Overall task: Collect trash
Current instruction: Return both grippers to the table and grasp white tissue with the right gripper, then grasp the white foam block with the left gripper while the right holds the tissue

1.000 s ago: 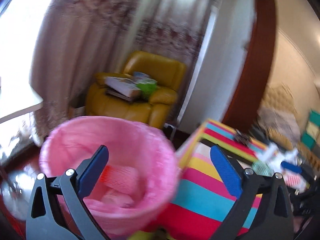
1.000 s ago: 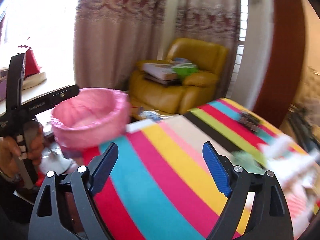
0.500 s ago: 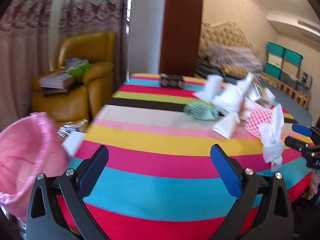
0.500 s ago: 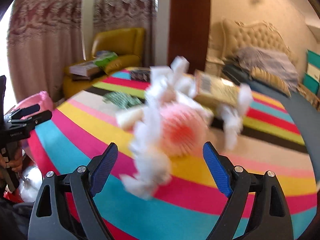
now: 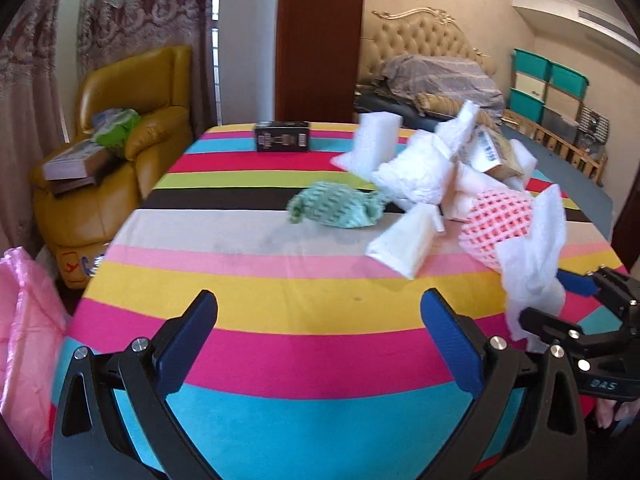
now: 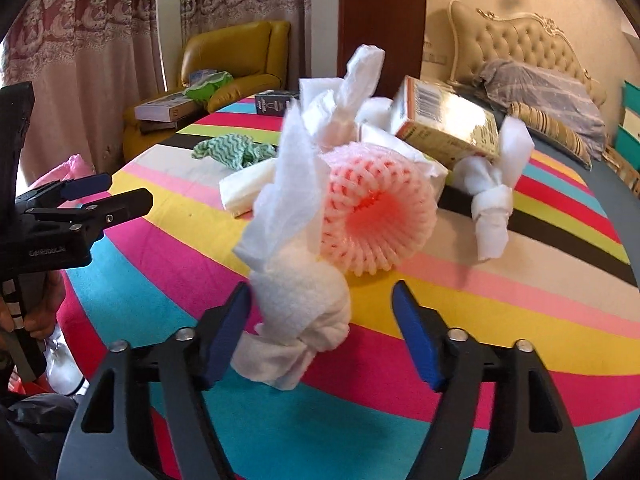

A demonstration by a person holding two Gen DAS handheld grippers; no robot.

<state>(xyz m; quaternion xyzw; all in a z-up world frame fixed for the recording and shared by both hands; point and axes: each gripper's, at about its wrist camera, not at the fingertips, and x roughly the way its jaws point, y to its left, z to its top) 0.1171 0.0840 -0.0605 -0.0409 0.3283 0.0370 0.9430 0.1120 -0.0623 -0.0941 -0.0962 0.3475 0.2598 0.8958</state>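
Note:
A heap of trash lies on the striped table [image 5: 280,312]: a knotted white foam sheet [image 6: 300,300], a pink foam net [image 6: 376,216], a cardboard box [image 6: 444,124], a green cloth [image 5: 336,208] and white foam pieces [image 5: 404,244]. My right gripper [image 6: 320,332] is open, its jaws on either side of the knotted white foam, which rests against the left jaw. My left gripper [image 5: 320,344] is open and empty over the table's near edge. The pink-lined trash bin [image 5: 24,340] stands at the left table edge.
A black box [image 5: 282,142] sits at the table's far edge. A yellow armchair [image 5: 120,152] with books stands behind left, a bed [image 5: 432,76] behind right. My right gripper also shows in the left wrist view [image 5: 576,308].
Both grippers swung from the pink bin to the trash heap. The right one closed in on the knotted white foam; the bin slid to the left edge of view.

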